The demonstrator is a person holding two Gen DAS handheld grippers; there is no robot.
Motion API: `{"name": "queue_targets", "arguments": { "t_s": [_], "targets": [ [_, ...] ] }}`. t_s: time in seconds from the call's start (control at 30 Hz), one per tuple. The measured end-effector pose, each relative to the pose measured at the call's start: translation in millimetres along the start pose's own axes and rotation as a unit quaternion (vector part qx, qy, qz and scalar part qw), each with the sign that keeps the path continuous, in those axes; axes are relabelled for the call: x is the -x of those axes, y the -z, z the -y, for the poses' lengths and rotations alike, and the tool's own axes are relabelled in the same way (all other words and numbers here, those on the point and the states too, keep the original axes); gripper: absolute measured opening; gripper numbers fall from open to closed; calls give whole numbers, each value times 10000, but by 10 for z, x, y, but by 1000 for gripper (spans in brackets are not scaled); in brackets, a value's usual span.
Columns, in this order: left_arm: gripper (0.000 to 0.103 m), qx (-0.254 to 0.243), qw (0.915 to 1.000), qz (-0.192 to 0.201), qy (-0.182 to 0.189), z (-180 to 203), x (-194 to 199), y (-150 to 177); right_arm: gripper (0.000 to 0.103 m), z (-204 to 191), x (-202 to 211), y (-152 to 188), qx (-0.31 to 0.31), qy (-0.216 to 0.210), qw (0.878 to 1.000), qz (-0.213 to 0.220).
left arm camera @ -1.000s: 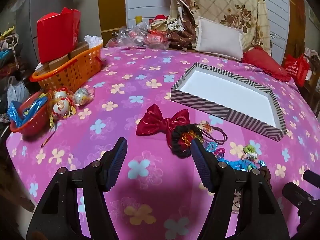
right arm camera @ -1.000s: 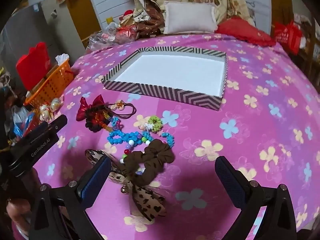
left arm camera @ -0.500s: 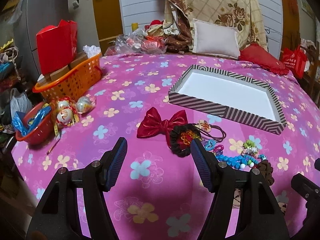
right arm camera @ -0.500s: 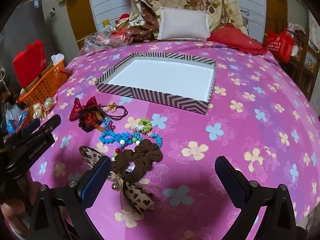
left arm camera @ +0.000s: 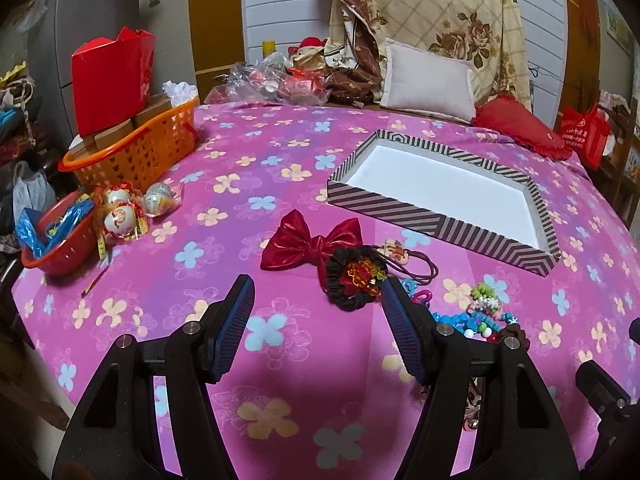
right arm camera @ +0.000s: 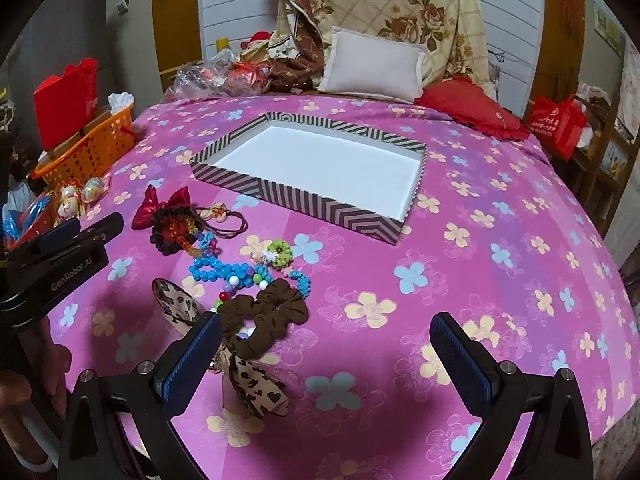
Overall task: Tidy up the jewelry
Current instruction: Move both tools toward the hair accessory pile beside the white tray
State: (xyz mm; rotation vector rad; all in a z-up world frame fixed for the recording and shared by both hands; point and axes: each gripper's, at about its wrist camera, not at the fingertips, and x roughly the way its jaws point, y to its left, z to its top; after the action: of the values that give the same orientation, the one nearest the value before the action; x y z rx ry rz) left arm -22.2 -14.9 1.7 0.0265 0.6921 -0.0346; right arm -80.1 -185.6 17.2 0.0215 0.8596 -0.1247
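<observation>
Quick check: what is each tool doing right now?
Left tool: open, holding nothing.
Right tool: open, holding nothing.

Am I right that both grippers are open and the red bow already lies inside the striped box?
Not quite. Both grippers, left and right, are open, but the red bow lies on the bedspread in front of the striped box, as the left wrist view shows.

Left gripper [left arm camera: 318, 330] hovers with jaws spread wide, holding nothing. Right gripper [right arm camera: 326, 354] also gapes wide and empty, the left gripper at its nine o'clock.
</observation>
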Motion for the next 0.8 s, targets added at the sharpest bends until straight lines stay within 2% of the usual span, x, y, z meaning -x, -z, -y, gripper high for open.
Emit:
{"name": "queue_targets", "arguments": {
  "t_s": [0.37, 0.53, 0.67, 0.8],
  "targets": [
    [66, -55, 9998, -184, -113, -61, -91, 51, 103, 15, -89, 53, 24, -145, 9998, -117],
    [66, -85, 9995, -182, -245, -62, -95, 99, 103, 78, -89, 71, -105, -495, 9987, -81],
    [66, -113, 9993, -173, -304, -45, -61, 164, 103, 25, -169, 128, 88, -473, 9986, -203],
    [66, -146, 9994, -109, -305, -9, -33, 194, 103, -13, -149, 169, 195, -433, 9989, -61]
  ]
}}
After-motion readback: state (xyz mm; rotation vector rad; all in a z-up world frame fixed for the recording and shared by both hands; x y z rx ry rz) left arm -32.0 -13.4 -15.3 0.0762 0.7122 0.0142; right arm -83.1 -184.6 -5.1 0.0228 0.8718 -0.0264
